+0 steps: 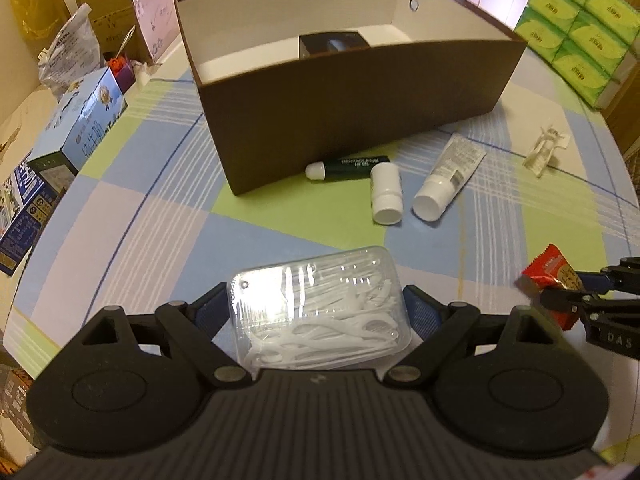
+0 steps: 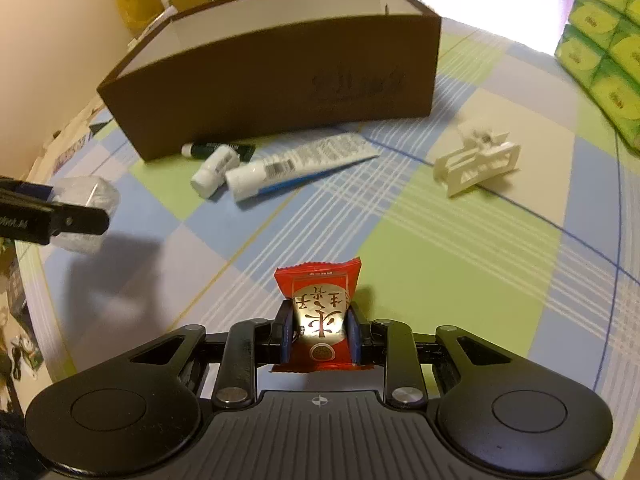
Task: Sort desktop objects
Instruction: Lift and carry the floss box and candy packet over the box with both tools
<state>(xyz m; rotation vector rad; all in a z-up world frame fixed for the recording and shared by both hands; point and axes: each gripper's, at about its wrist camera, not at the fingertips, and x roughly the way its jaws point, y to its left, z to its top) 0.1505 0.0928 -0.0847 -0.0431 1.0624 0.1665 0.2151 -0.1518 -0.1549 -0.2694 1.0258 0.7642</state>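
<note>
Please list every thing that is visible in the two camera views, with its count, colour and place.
Storage box: 1, brown outside, white inside, far middle of the table.
Dark item: 1, black, inside the box; kind unclear.
Green tube: 1, dark green with white cap, lying against the box front.
White bottle: 1, white, lying in front of the box.
White tube: 1, white, lying right of the bottle.
Plastic clip: 1, cream, right part of the table.
Floss pick case: 1, clear with white picks, in the left claw.
Snack packet: 1, red, in the right claw.
Tissue packs: several, green, far right.
Tablecloth: 1, checked blue, green and lilac.
Left claw: 1, black.
Right claw: 1, black.
</note>
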